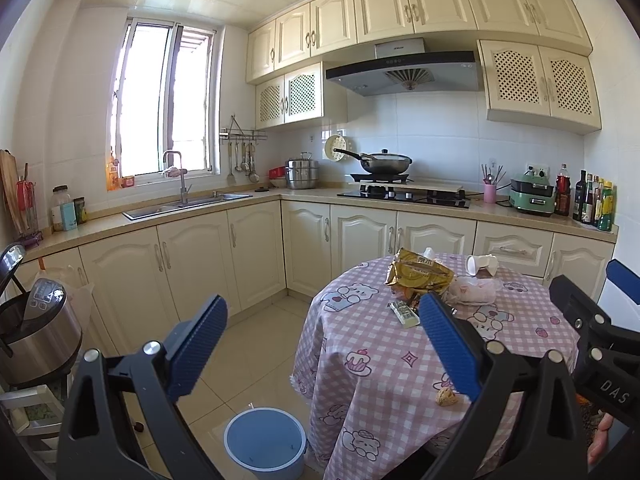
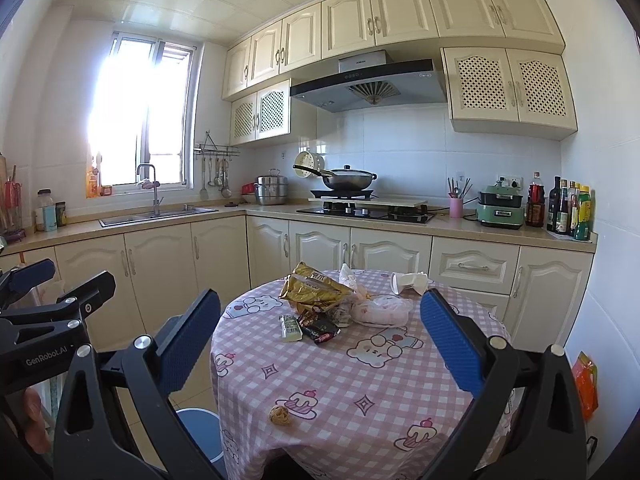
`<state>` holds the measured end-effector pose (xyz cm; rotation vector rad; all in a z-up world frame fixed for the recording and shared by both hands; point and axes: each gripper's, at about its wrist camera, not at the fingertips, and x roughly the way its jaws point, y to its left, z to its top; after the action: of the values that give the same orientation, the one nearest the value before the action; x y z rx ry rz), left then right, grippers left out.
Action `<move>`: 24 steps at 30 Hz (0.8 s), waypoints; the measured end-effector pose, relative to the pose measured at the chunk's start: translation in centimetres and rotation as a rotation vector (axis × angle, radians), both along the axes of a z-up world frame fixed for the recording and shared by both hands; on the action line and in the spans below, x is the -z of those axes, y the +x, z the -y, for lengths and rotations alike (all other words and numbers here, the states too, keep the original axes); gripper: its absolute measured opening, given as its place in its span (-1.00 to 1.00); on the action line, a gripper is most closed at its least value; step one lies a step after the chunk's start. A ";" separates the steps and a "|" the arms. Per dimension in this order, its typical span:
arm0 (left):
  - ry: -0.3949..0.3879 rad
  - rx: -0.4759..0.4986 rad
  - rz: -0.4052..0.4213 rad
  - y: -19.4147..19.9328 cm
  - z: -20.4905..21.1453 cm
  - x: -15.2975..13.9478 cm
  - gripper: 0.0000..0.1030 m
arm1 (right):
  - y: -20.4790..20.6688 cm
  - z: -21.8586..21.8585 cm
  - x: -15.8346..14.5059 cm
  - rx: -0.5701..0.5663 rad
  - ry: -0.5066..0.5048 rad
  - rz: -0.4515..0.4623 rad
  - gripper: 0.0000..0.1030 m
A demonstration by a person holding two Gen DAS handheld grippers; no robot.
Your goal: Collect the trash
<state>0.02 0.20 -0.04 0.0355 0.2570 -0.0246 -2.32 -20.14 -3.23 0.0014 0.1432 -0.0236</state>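
Desk (image 2: 400,392): round, under a pink checked cloth with bears and cupcakes; the trash sits on it, mostly toward the far edge.
Bin (image 1: 264,442): blue, round, on the floor just beside the desk's left edge; only its rim (image 2: 200,420) shows from the right wrist.
Left gripper (image 1: 320,344): fingers spread wide apart, nothing between them, held above the bin and the desk's left edge.
Right gripper (image 2: 320,340): fingers released and wide apart, empty, held over the near half of the desk.
Gold bag (image 2: 312,288): crumpled, at the far edge, the biggest piece of trash.
Plastic bag (image 2: 382,310): pale, wadded, touching the gold bag's right side.
Cup (image 2: 410,281): white paper, tipped on its side, far right edge.
Dark wrapper (image 2: 320,328): just in front of the gold bag.
Green-white wrapper (image 2: 290,327): just left of the dark one.
Brown scrap (image 2: 279,415): alone near the front edge, well apart from the rest.
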 end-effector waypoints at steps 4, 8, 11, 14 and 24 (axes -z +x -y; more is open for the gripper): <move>0.000 0.002 -0.001 -0.1 0.1 -0.2 0.84 | 0.0 0.0 -0.1 0.000 0.002 0.001 0.88; 0.000 0.001 -0.002 0.0 0.1 -0.2 0.84 | 0.0 0.0 -0.2 -0.002 0.002 0.000 0.88; 0.000 0.000 -0.002 -0.1 0.1 -0.2 0.84 | 0.0 0.0 -0.2 -0.002 0.002 0.000 0.88; 0.000 0.000 -0.003 0.0 0.1 -0.2 0.84 | 0.0 -0.1 -0.3 -0.003 0.001 -0.001 0.88; -0.004 -0.005 -0.018 0.4 -0.1 0.2 0.84 | 0.2 0.0 -0.1 -0.004 0.008 -0.014 0.88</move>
<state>0.47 0.31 -0.23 0.0312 0.2754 -0.0208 -2.14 -20.10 -3.14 0.0093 0.1573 -0.0187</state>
